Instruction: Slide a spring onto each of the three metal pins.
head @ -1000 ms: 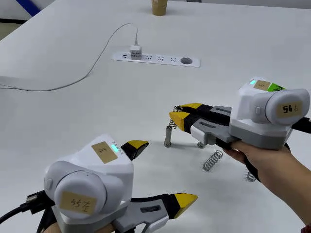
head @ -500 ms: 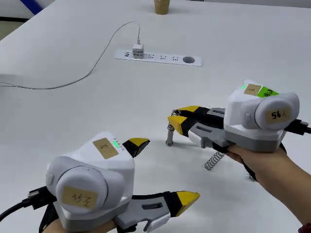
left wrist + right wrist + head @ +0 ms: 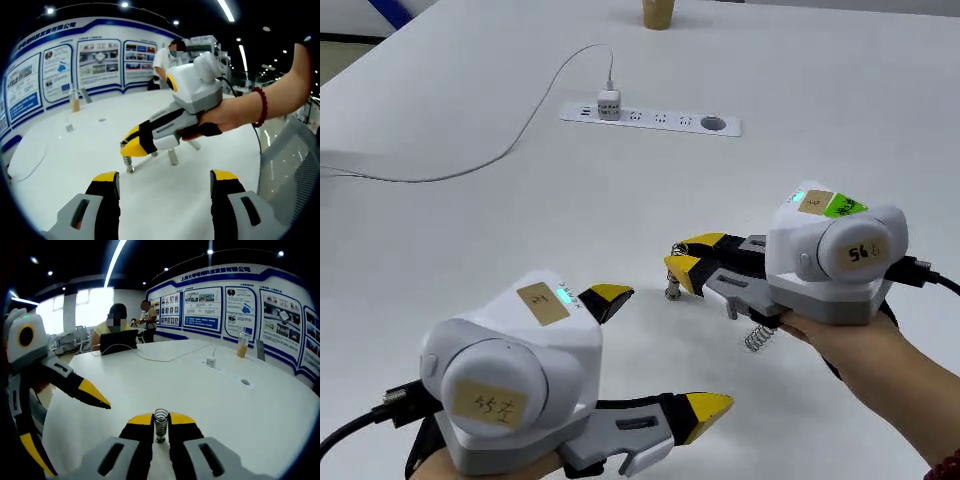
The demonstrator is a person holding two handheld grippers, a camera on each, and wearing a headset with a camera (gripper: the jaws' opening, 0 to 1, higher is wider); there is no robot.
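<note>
Gripper nearest, the left gripper (image 3: pixel 660 350): it is sitting low at the left, and its two fingers are standing wide apart and holding nothing.
Loose spring (image 3: pixel 757 337): it is lying flat on the white table (image 3: pixel 470 230), just under the body of the right gripper (image 3: pixel 676 256).
Right gripper: a hand (image 3: pixel 840 345) is holding it and it is pointing left; its fingers are pinching in on a spring.
Held spring (image 3: pixel 160 424): it is standing upright between the yellow tips, squeezed from both sides.
Pin (image 3: pixel 673 292): it is standing on the table right below those tips; I cannot tell how far the held spring is going over it.
Second pin (image 3: pixel 172 156): it is standing upright just beside the first one, under the right gripper.
Power strip (image 3: pixel 650 118): it is lying further back, with a white plug (image 3: pixel 609 103) sitting in it and a cable (image 3: pixel 510 140) curving off to the left.
Cup (image 3: pixel 658 12): it is standing at the far edge.
</note>
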